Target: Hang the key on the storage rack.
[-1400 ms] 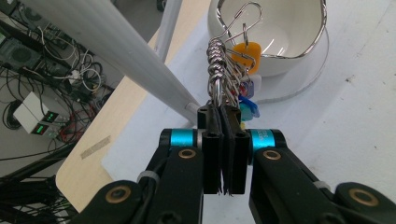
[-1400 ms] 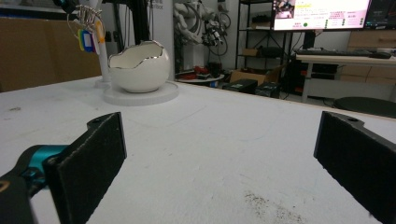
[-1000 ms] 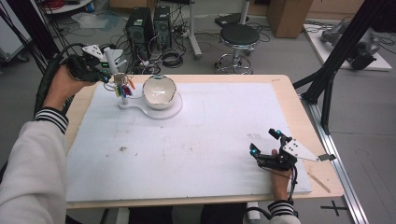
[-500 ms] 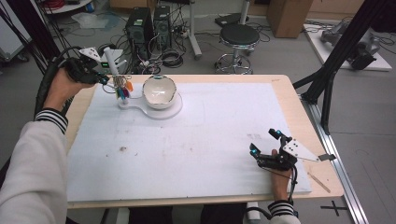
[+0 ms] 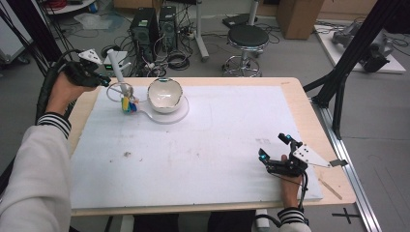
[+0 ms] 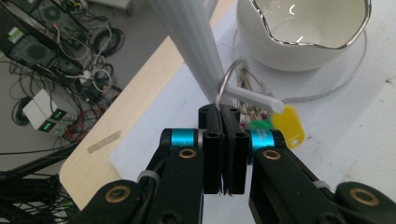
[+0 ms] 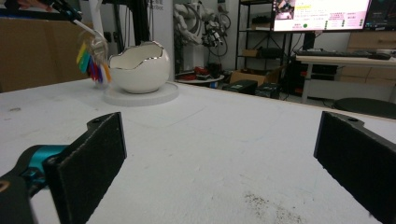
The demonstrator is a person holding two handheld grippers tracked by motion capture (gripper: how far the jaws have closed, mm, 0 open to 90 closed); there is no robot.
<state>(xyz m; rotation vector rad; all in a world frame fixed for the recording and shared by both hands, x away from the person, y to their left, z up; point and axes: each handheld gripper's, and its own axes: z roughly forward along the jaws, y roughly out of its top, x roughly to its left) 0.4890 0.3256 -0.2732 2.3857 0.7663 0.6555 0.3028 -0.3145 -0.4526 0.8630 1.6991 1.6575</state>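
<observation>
A metal key ring (image 6: 223,88) with coloured tags (image 5: 128,105) hangs at the white stand's post (image 5: 116,65). It sits where a short peg (image 6: 254,97) leaves the post. My left gripper (image 6: 223,116) is shut on the ring's lower edge, at the table's far left (image 5: 96,78). A yellow tag (image 6: 287,126) and a green one dangle just beyond the jaws. The white egg-shaped bowl (image 5: 165,95) stands on the stand's round base (image 5: 169,117), right of the ring. My right gripper (image 5: 274,146) rests open near the front right, jaws wide apart (image 7: 224,135), holding nothing.
A white sheet (image 5: 203,145) covers most of the wooden table (image 5: 300,104). Beyond the far edge are computer towers (image 5: 150,24), cables and a stool (image 5: 247,36). A black frame leg (image 5: 338,77) stands at the right. The bowl (image 7: 140,67) and tags (image 7: 91,60) lie far ahead of the right gripper.
The left gripper has shifted slightly by the post, and the tags now hang a little lower. The right gripper has stayed put.
</observation>
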